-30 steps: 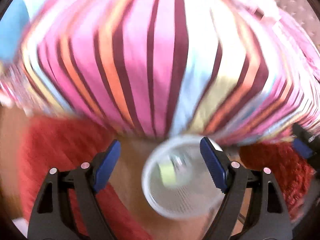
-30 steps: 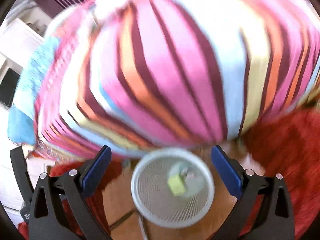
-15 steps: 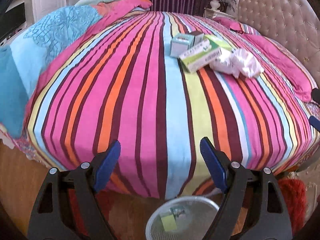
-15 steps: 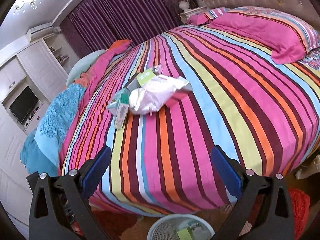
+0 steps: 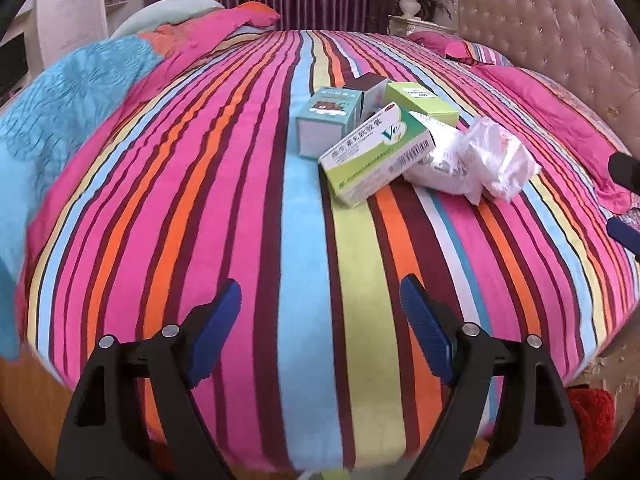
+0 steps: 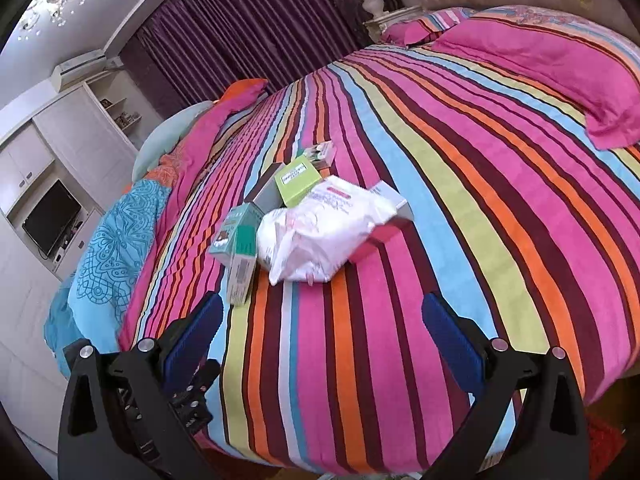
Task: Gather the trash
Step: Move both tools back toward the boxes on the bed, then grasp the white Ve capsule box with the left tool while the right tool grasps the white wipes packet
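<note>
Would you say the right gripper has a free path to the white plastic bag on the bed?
Probably yes: the right gripper is open and empty, and only bare striped bedspread lies before the white plastic bag.

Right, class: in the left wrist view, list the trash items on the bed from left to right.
Teal box → long green-and-white box → crumpled white wrapper. The boxes behind overlap, so they are omitted.

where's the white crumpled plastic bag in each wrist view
Left wrist: the white plastic bag lies right of centre, right of the green and white box.
Right wrist: it lies near centre, just right of the teal box.
Shared landmark: the lime green box behind the bag.
</note>
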